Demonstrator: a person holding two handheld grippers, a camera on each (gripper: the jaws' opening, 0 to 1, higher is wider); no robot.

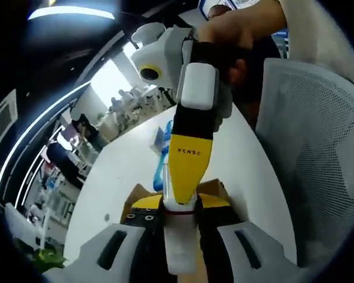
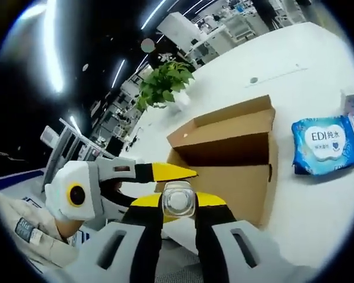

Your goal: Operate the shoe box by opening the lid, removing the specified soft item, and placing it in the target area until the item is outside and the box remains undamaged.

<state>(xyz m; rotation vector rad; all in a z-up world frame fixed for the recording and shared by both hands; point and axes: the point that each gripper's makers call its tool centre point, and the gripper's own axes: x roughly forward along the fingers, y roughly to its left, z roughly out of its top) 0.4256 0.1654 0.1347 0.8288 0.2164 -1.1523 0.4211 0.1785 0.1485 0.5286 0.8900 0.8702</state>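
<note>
An open brown cardboard shoe box [image 2: 236, 177] stands on the white table [image 2: 318, 71], its flap raised at the back. In the right gripper view, my right gripper [image 2: 178, 200] is shut on a clear bottle-like item [image 2: 178, 197], seen end-on in front of the box. The left gripper's yellow finger [image 2: 165, 172] reaches it from the left. In the left gripper view, my left gripper [image 1: 180, 207] is shut on the same pale item [image 1: 180, 242] above the box [image 1: 137, 193]. The right gripper's yellow finger [image 1: 189, 165] comes down onto its far end, held by a hand [image 1: 236, 29].
A blue pack of wet wipes [image 2: 321, 141] lies on the table right of the box, and it appears as the blue pack [image 1: 161, 138] beyond the box. A potted plant [image 2: 165, 82] stands behind the box. A grey mesh chair [image 1: 318, 147] is at the table's edge.
</note>
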